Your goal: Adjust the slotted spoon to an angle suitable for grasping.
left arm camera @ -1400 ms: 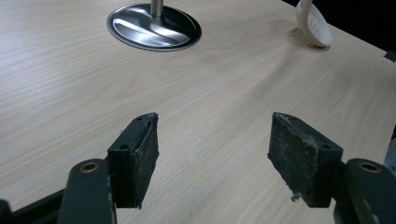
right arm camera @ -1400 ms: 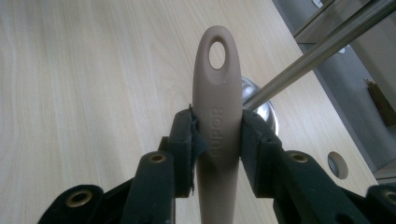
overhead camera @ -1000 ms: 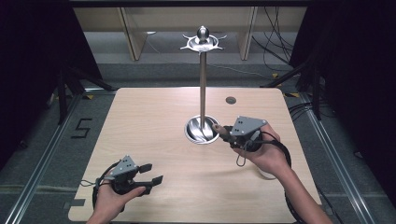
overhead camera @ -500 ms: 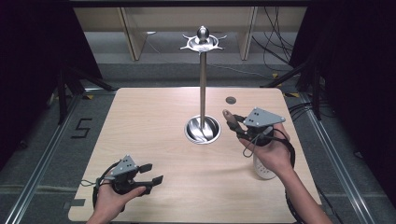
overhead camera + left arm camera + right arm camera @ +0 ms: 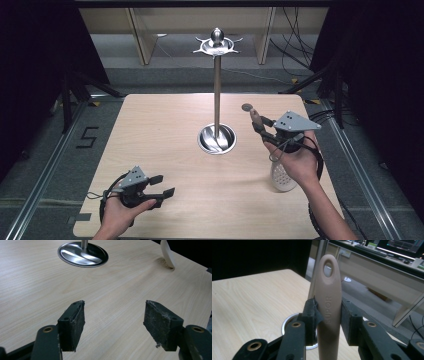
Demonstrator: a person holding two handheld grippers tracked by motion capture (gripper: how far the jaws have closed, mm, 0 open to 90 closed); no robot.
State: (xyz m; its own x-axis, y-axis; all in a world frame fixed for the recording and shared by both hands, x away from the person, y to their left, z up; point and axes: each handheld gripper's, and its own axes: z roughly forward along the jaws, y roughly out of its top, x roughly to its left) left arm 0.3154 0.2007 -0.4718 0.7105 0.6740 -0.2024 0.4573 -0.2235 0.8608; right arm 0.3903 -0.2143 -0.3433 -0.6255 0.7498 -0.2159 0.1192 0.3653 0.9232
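Right of the steel stand [image 5: 217, 137], the right claw [image 5: 263, 127] clenches a beige utensil handle [image 5: 329, 305]; nearer the table's front-left, the left claw [image 5: 161, 186] rests released.

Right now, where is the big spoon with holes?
The slotted spoon is at the table's right side in the high view, its handle clamped in the right hand-held gripper, just right of the metal stand.
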